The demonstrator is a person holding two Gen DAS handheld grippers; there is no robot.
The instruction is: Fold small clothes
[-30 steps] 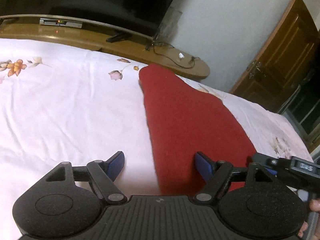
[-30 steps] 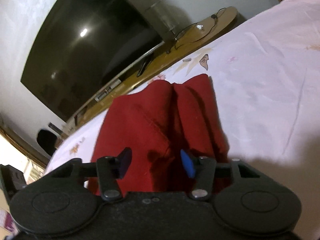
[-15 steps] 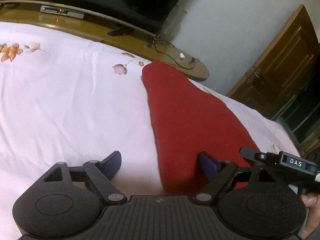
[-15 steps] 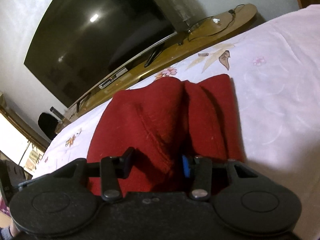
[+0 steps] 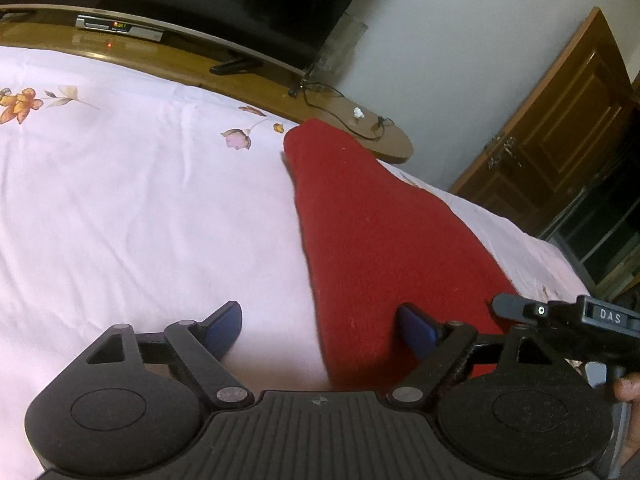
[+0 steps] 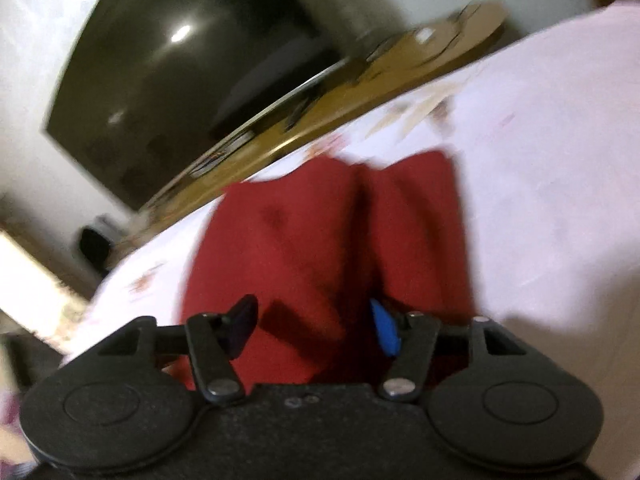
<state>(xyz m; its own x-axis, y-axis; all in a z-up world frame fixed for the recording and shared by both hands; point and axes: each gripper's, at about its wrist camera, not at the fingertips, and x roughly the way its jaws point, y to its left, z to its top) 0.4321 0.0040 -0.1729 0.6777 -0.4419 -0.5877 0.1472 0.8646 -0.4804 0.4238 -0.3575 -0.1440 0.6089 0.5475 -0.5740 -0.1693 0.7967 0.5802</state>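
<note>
A red garment [image 5: 380,232] lies folded into a long strip on the pink floral bedsheet [image 5: 140,208]. My left gripper [image 5: 320,322] is open wide at its near end. The cloth's left edge runs between the jaws, the right pad [image 5: 414,330] is over the red cloth, and the left pad is over the sheet. In the blurred right wrist view the red garment [image 6: 312,240] shows a raised crease down its middle. My right gripper [image 6: 312,318] is low over its near end, its jaws opening, with cloth between them but no pad pressing on it. That right gripper [image 5: 568,320] also shows at the edge of the left view.
A wooden TV bench [image 5: 248,80] with a black television [image 6: 180,80], a set-top box [image 5: 120,28] and cables runs along the bed's far side. A wooden door [image 5: 560,136] stands at the right. A fingertip [image 5: 628,388] shows at the right edge.
The right gripper's jaws narrowed over the crease, then spread wider, and its view has blurred. The left jaws widened slightly a second ago and have since held still.
</note>
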